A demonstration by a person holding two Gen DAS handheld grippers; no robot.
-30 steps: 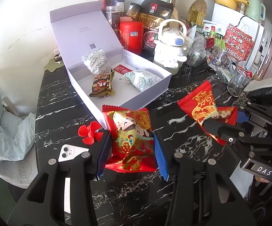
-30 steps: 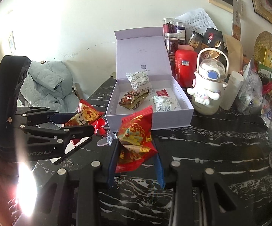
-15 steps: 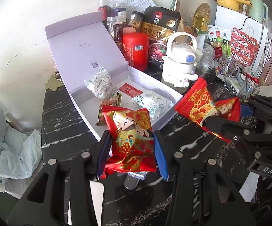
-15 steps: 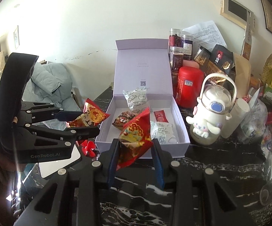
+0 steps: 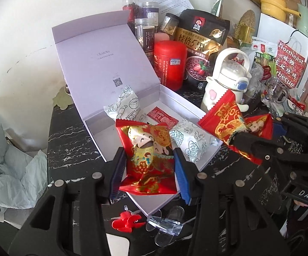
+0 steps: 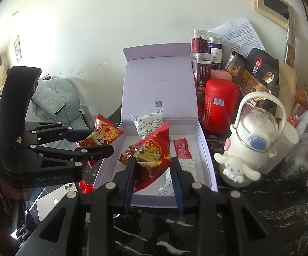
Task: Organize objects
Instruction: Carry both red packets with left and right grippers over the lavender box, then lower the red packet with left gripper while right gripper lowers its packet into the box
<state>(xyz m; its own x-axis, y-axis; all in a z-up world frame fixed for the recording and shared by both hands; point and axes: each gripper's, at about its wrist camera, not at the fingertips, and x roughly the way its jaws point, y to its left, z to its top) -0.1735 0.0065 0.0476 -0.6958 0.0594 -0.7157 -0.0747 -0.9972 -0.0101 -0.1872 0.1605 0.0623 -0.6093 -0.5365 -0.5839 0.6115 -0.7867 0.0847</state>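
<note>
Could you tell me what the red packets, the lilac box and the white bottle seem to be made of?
Red packets: glossy printed plastic film, judging by the sheen, crinkles and serrated sealed edges.
Lilac box: matte rigid cardboard, likely paper-wrapped; flat stiff walls and a creased hinged lid.
White bottle: smooth moulded plastic, apparently, with a clear dome lid and a loop handle.

The red snack packet (image 5: 148, 160) is glossy, crinkled foil, and the lavender box (image 5: 102, 68) is smooth matt card. The desk (image 5: 68, 136) is polished black veined stone; the red canister (image 5: 171, 64) looks satin-smooth.
</note>
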